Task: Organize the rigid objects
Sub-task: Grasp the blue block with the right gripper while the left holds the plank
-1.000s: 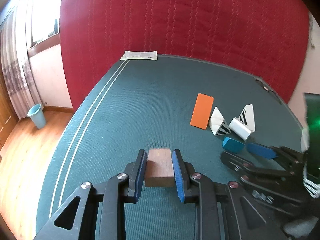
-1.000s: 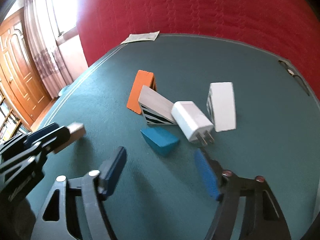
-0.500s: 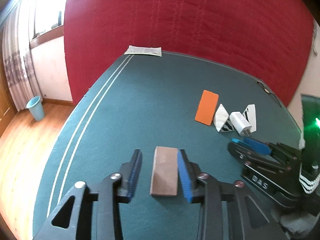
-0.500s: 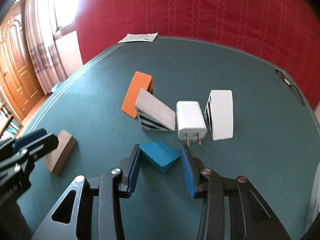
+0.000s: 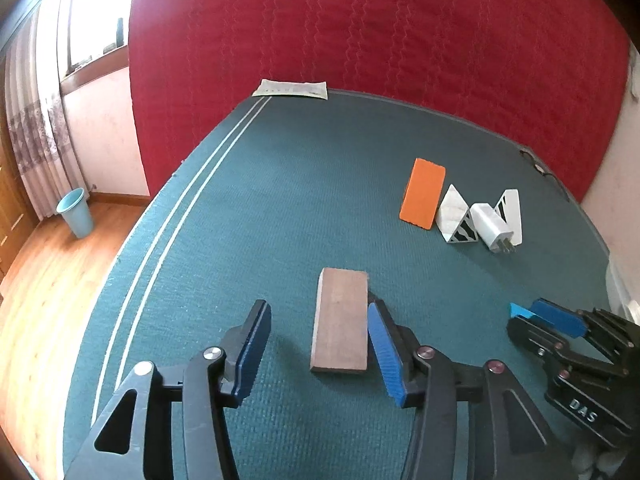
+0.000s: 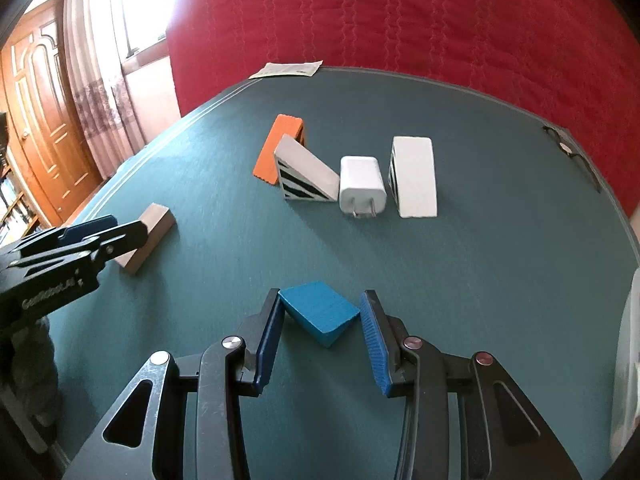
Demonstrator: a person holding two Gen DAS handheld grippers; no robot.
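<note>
Now, my fingers: two grippers over a green table (image 6: 500, 280) backed by a red quilt.
Left gripper (image 5: 318, 354): released; its jaws have just been opening, and the brown wooden block (image 5: 340, 320) lies flat between them, the right pad at its edge, the left pad well clear.
Right gripper (image 6: 320, 330): clenched on the blue wedge (image 6: 318, 310), both pads against its sides; it sits toward the near edge of the table.
Wedge, handling: I judge it stiff and light, probably plastic or painted wood; the sloped faces could let it twist, since I hold it at corners rather than flat sides.
Better hold: the two parallel triangular faces, low down.
Block, handling: rigid, heavier than the wedge, and its long flat sides suit my pads.
Row toward the far right edge: orange wedge (image 6: 278, 150), striped wedge (image 6: 306, 174), white charger (image 6: 362, 188), white wedge (image 6: 414, 176), close together.
Charger: hard, smooth, prongs facing me; grip the body.
</note>
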